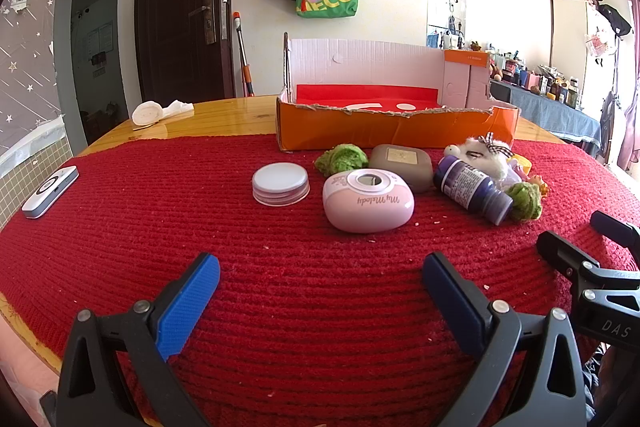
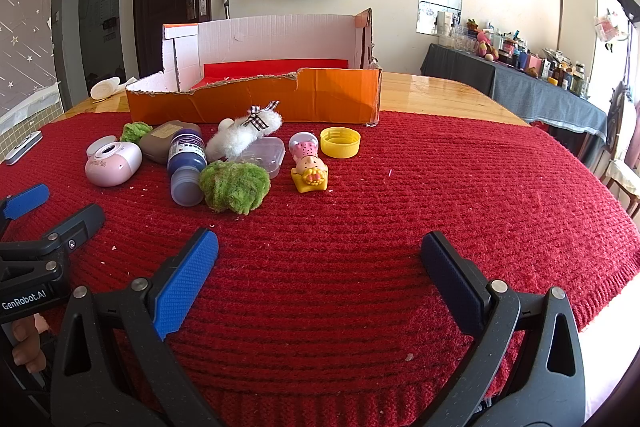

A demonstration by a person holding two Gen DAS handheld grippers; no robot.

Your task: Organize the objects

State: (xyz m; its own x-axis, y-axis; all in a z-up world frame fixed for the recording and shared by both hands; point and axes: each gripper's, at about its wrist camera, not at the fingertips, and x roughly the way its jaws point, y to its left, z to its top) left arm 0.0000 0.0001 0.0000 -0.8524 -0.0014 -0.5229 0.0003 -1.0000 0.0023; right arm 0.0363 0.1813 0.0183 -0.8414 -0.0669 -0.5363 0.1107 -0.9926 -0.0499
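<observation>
Your left gripper [image 1: 320, 269] and right gripper [image 2: 319, 247] hang spread wide, empty; ahead: two green pompoms [image 2: 234, 185], one purple bottle [image 2: 185, 163], one orange box [image 2: 256, 103].

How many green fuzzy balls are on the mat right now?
2. One green ball lies in front, beside the blue bottle. A second green ball sits farther back, near the orange box. More may hide behind the clutter.
</observation>
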